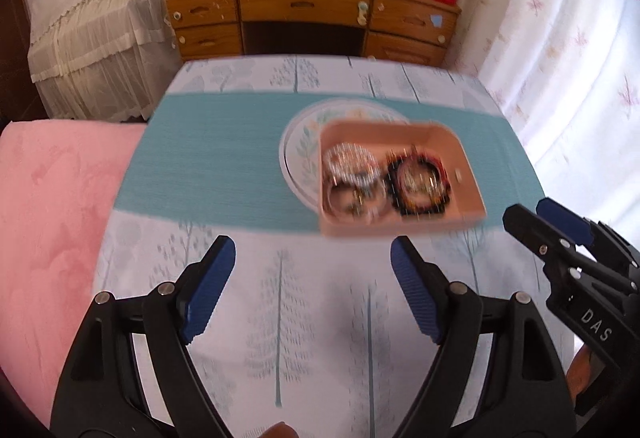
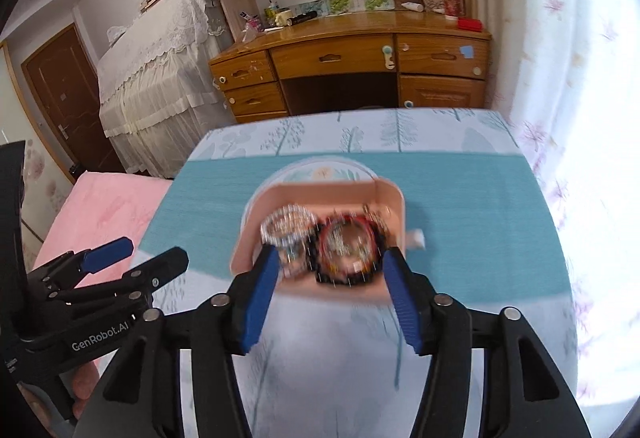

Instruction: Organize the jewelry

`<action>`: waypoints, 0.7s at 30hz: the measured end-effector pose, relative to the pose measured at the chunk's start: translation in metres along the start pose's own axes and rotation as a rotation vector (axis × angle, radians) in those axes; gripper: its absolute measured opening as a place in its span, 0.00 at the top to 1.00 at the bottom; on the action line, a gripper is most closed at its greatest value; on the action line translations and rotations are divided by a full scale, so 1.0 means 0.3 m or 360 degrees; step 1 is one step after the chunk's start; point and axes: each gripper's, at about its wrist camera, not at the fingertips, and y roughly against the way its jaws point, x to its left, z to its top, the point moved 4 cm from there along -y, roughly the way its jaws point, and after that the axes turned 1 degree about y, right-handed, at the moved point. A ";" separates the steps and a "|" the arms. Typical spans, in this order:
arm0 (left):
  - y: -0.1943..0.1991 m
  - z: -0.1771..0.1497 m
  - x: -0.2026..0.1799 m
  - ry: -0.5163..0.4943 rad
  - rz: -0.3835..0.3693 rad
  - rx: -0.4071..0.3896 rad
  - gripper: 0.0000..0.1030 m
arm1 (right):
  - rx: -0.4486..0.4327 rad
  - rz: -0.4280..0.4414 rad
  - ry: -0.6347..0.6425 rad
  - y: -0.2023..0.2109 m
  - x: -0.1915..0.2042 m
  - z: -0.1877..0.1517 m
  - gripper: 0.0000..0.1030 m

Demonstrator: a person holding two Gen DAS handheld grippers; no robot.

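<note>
A shallow pink box (image 1: pixel 452 145) rests on a flowered plate (image 1: pixel 300 141) on the teal mat. It holds a pile of silver bracelets (image 1: pixel 350 165) on its left and black-and-red beaded bracelets (image 1: pixel 418 185) on its right. My left gripper (image 1: pixel 313 244) is open and empty over the tree-print cloth, short of the box's near left corner. My right gripper (image 1: pixel 530 209) shows at the right edge. In the right wrist view the right gripper (image 2: pixel 331 254) is open at the near edge of the box (image 2: pixel 320 193), its pads pressing on nothing. The left gripper (image 2: pixel 156 252) is at lower left.
The teal mat (image 1: pixel 208 157) crosses a table with a tree-print cloth (image 1: pixel 280 318). A pink blanket (image 1: pixel 48 217) lies left of the table, with curtains (image 1: pixel 560 57) on the right. Behind stand a wooden desk (image 1: pixel 312 5) and lace-covered furniture (image 1: pixel 100 37). A small white piece (image 2: pixel 416 238) sits by the box's right wall.
</note>
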 end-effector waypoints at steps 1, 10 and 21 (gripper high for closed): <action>0.004 -0.037 -0.008 -0.0013 -0.0002 0.0026 0.24 | 0.0013 -0.0008 0.0000 0.019 -0.005 -0.046 0.46; 0.104 -0.345 -0.051 -0.0036 -0.0008 0.0129 0.24 | 0.0092 -0.0039 -0.0079 0.178 -0.037 -0.374 0.44; 0.291 -0.471 -0.019 0.0018 0.0086 0.0029 0.24 | 0.0048 -0.0032 -0.0024 0.413 0.063 -0.569 0.35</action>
